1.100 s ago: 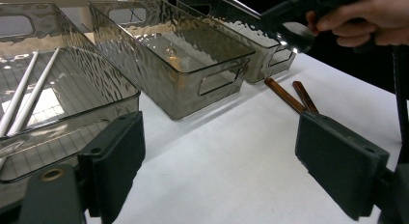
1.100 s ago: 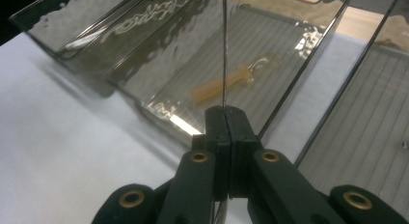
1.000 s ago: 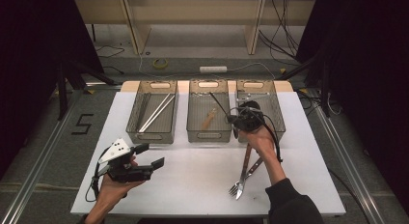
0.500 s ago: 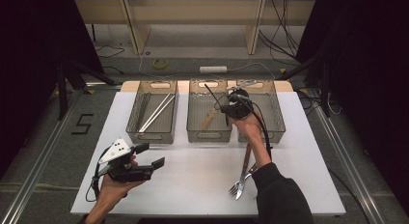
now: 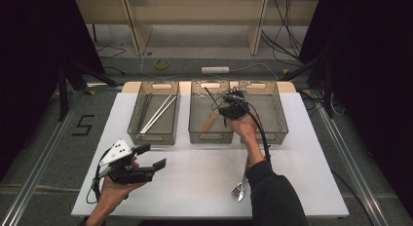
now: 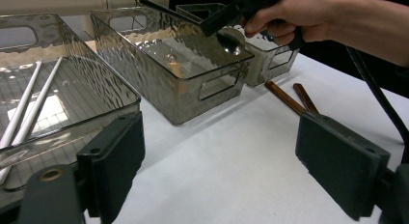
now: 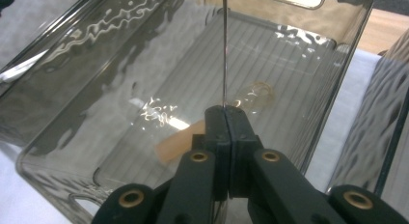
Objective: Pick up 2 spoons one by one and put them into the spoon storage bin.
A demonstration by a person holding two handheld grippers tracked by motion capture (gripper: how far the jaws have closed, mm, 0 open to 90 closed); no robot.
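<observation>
Spoon (image 6: 230, 42) clamped by its thin handle in right gripper (image 7: 225, 113) over middle bin (image 5: 195, 120); left gripper (image 6: 219, 161) apart, empty.

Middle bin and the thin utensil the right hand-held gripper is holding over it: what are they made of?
Middle bin: looks like smoky clear plastic, glossy, with rippled walls that you can see through and a ribbed floor. Utensil in the right hand-held gripper: seemingly polished metal, seen edge-on as a thin bright line; the left gripper view shows a shiny, mirror-like spoon bowl. The wood-coloured handle lying in the bin looks matte, probably wood.
</observation>
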